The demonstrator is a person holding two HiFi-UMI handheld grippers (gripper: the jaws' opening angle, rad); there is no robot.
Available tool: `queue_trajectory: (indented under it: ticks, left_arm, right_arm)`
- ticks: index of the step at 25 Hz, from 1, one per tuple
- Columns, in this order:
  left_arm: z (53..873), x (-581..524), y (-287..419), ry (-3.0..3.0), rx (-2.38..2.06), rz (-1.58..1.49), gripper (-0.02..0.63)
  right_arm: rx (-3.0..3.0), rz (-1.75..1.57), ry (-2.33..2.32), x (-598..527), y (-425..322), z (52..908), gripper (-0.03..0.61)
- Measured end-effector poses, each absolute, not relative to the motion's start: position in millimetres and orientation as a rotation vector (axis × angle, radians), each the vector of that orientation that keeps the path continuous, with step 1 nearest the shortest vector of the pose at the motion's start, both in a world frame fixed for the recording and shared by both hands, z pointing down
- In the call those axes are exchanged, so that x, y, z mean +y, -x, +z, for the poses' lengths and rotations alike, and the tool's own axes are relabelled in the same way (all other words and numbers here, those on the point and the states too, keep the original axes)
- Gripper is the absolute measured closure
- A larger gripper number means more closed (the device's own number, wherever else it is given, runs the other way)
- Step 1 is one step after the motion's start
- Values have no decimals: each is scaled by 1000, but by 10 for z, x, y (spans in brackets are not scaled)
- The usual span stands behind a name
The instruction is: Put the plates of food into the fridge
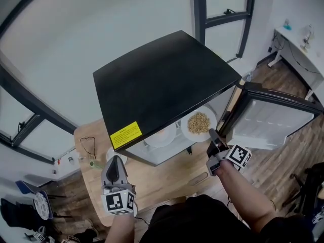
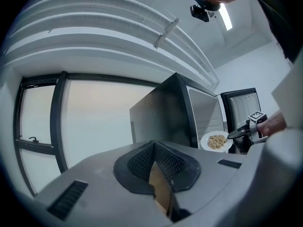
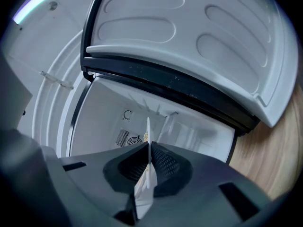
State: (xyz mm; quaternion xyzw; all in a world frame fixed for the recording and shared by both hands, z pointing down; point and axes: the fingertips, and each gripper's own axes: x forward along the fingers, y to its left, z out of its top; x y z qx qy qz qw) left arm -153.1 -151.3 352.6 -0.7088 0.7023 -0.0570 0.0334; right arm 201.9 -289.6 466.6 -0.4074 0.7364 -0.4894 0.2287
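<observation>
My right gripper [image 1: 212, 134] is shut on the rim of a white plate of brownish food [image 1: 198, 123]. It holds the plate at the open front of the black mini fridge [image 1: 162, 80]. In the right gripper view the plate [image 3: 147, 136] shows edge-on between the pads, with the white fridge interior [image 3: 118, 117] behind it. A second white plate [image 1: 162, 134] sits inside the fridge, to the left. My left gripper [image 1: 115, 162] hovers over the wooden table [image 1: 162, 178], shut and holding nothing. The left gripper view also shows the held plate [image 2: 217, 141] beside the fridge [image 2: 165, 112].
The fridge door [image 1: 276, 118] stands wide open to the right. Part of a white dish [image 1: 110, 153] lies on the table behind my left gripper, near a small green item [image 1: 96, 163]. Windows run along the far wall. The floor to the right is wood.
</observation>
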Motion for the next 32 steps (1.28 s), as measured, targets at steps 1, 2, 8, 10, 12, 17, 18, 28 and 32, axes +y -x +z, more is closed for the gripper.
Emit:
queue_trajectory:
  ticks: [1,2,8,10,12,17,18,28,32]
  left_arm:
    - [3513,-1526,1545,2173,2166,-176,611]
    - [3498,-1539,1560,2165,2170,-180,611]
    - [3477,-1652,1642,2128,2207,-177,611]
    - [3512,-1674,1646,2129,2213,-192,611]
    - [3550,-1696,1651,2130,2222,-198,611]
    - [3610,-1752,1654,2126,2239,-192,611]
    - [3616,-1754,1657,2124,2242,-191,611]
    - [3645,-1619,1871,2062,2325,-173,611]
    - [3607,-1537,1903,2037,2337,-167,611]
  right_arm:
    - [2024,-1352,1121,-2936,-2012,4662,545]
    - [2021,-1360,1120,-2974,-1997,4659,545]
    - [2044,-1383,1115,-3224,-1902,4611,545]
    - [2047,-1379,1103,-3297,-1883,4599,545]
    - [2055,-1387,1124,-3346,-1889,4619,545]
    - [2115,-1366,1119,-3467,-1812,4606,545]
    - [2127,-1364,1128,-3483,-1796,4614,545]
    - [2422,-1202,1438,-3740,-1686,4687,518]
    - [2564,-1067,1605,-3783,-1668,4714,488]
